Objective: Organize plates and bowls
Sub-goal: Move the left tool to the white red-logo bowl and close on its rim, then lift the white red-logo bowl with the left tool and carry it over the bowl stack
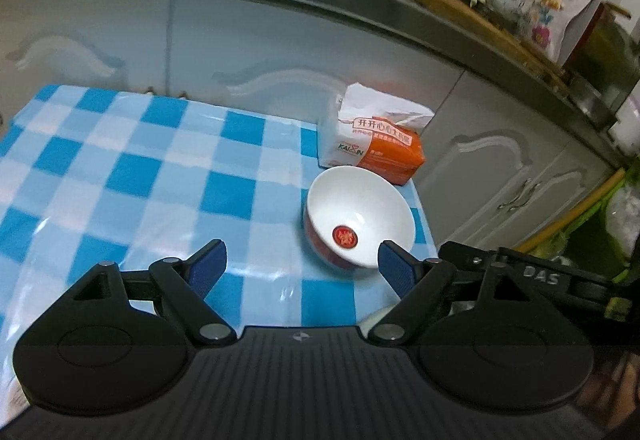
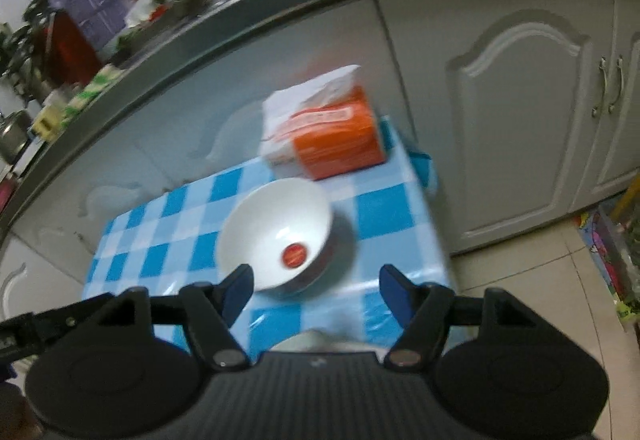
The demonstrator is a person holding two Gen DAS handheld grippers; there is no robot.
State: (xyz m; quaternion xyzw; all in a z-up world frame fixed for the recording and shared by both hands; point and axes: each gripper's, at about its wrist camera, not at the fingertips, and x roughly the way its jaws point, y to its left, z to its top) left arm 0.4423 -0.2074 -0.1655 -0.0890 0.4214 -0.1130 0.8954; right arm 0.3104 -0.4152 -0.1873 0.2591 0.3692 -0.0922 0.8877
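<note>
Bowl (image 1: 358, 217), white w/ a red dot inside, sits on the blue-checked desk (image 1: 132, 175) near its right edge, just in front of an orange & white tissue pack (image 1: 374, 145). Left gripper (image 1: 302, 264) is spread wide, nothing in it. Right gripper (image 2: 316, 286) is spread too, empty, close to the bowl.

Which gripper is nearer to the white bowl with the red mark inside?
Right, though only slightly. The right gripper faces the bowl between its open fingers. The left gripper points beside it; only its right finger overlaps the bowl.
</note>
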